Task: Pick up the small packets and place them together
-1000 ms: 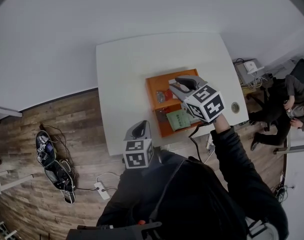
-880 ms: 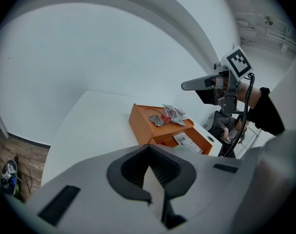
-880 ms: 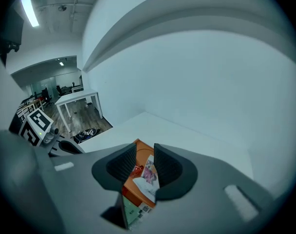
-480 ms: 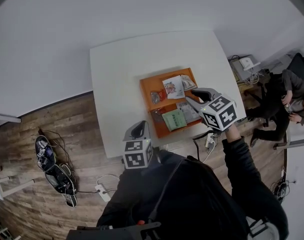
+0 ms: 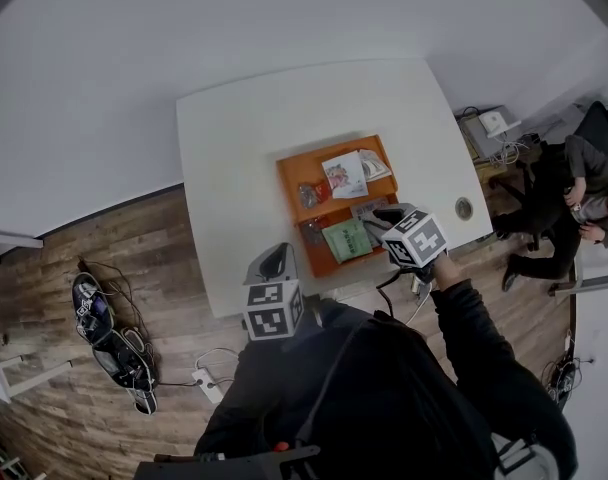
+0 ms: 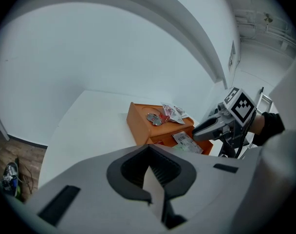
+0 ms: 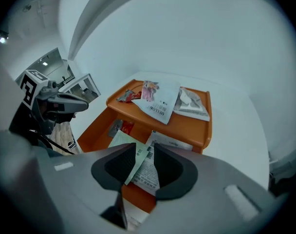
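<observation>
Orange is what I steer by: the orange tray (image 5: 287, 183) sits on the white table (image 5: 234, 158) at my 12 o'clock. It has a raised shelf along its 12 o'clock side and a lower well on the 6 o'clock side nearest me.

The packets are split between the two levels. On the shelf lie a large white packet (image 7: 160, 100), a grey packet (image 7: 192, 102) at its 3 o'clock and some small foil packets (image 7: 128, 95) at its 9 o'clock. In the well, a barcoded white packet (image 7: 149, 172) overlaps the green packet (image 7: 122, 141) at its 9 o'clock, with a small dark packet (image 7: 120, 127) near the well's 10 o'clock corner.

My right gripper (image 7: 144, 150) hangs over the well's 3 o'clock end, tipped steeply down. Its jaws have just been opening and stand apart, framing the barcoded packet's edge without pressing on it, so it grasps nothing. I judge the steep tilt is there to get one pad under a flat packet that offers little to pinch.

My left gripper (image 6: 149, 147) waits at the tray's 7 o'clock, near the table's edge, clenched on nothing. It probably sits there to keep the reach clear.
</observation>
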### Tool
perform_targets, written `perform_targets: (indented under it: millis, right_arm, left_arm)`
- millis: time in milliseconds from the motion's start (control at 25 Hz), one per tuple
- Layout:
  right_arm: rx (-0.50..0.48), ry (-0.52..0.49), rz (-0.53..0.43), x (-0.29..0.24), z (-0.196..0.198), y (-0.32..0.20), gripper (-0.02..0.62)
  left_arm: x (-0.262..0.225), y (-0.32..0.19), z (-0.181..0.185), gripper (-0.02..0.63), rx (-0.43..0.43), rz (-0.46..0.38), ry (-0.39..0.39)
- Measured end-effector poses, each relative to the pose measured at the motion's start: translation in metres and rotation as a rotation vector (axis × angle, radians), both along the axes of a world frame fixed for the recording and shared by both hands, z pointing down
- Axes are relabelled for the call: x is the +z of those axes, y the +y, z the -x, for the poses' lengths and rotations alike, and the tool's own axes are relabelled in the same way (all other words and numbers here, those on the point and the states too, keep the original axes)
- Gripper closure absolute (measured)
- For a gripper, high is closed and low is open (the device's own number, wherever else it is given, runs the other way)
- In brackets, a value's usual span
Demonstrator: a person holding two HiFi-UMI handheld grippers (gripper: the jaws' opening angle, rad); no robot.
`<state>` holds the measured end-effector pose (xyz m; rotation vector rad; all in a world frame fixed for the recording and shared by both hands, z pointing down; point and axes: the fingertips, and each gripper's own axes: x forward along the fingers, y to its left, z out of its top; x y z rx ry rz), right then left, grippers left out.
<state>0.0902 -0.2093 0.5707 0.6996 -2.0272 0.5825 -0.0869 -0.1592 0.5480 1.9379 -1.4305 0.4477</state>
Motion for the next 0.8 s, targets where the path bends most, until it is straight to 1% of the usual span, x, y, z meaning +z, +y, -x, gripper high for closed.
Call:
perform_targets:
  millis: [160, 440, 640, 800]
  right_arm:
    - [-0.025, 0.039, 0.056, 0.021, 0.003, 0.007, 0.482]
    - [-0.063, 0.143, 0.090, 0.040, 0.002, 0.010, 0.482]
    - [-0.107, 0.190, 0.143, 0.049, 0.008, 0.018, 0.477]
    - [-0.103, 0.213, 0.151, 0.055, 0.008, 0.020, 0.480]
  left_arm:
    - [0.000, 0.000, 0.001, 0.607, -0.005, 0.005, 0.000]
    - [0.004, 0.001, 0.006, 0.607, -0.021, 0.011, 0.003]
    - [0.004, 0.000, 0.008, 0.607, -0.026, 0.009, 0.005]
    - [0.002, -0.001, 0.008, 0.607, -0.029, 0.007, 0.009]
